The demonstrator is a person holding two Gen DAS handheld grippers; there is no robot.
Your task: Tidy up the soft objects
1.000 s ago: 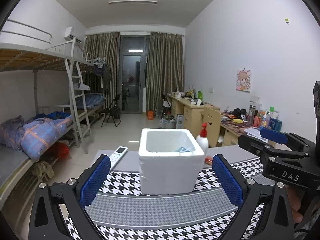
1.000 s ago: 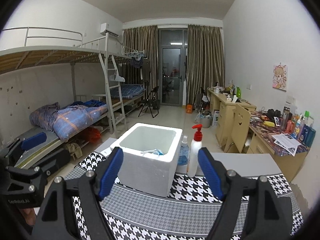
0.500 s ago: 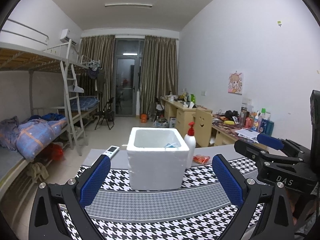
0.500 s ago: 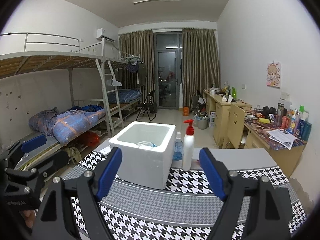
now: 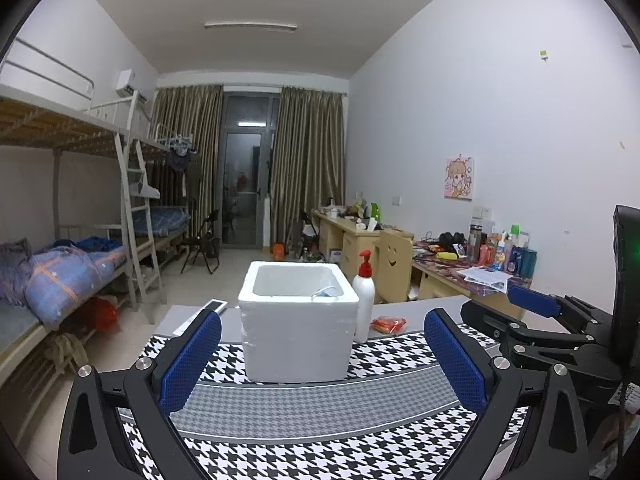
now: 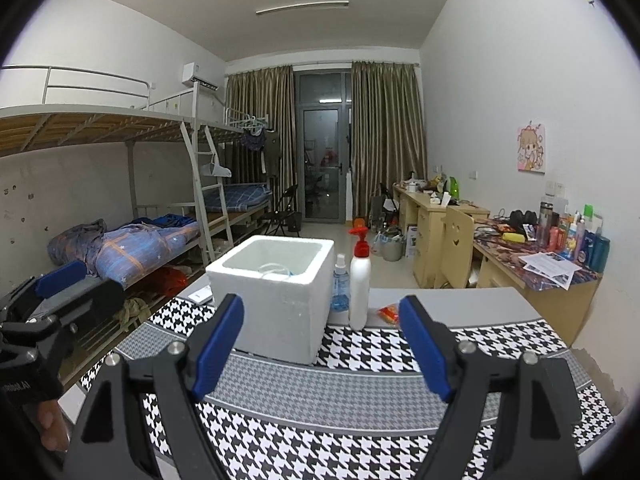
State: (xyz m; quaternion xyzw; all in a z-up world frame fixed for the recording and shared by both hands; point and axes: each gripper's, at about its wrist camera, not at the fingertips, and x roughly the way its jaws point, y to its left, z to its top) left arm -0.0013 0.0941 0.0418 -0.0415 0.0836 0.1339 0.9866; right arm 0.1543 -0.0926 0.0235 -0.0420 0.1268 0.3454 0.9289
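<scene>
both fisheye views show a room in dim, cool, even light. a long ceiling lamp [image 5: 250, 26] looks unlit; a small bright patch glows in the glass door [image 5: 244, 184] below it. shadows are soft, darkest under the bunk bed [image 6: 120, 128] left of the door. straight walls bend strongly near the round black borders of each view. the white foam box [image 5: 298, 344] below the door is sharp, without glare. the desk [image 6: 536, 260] to its right looks slightly grainy.
</scene>
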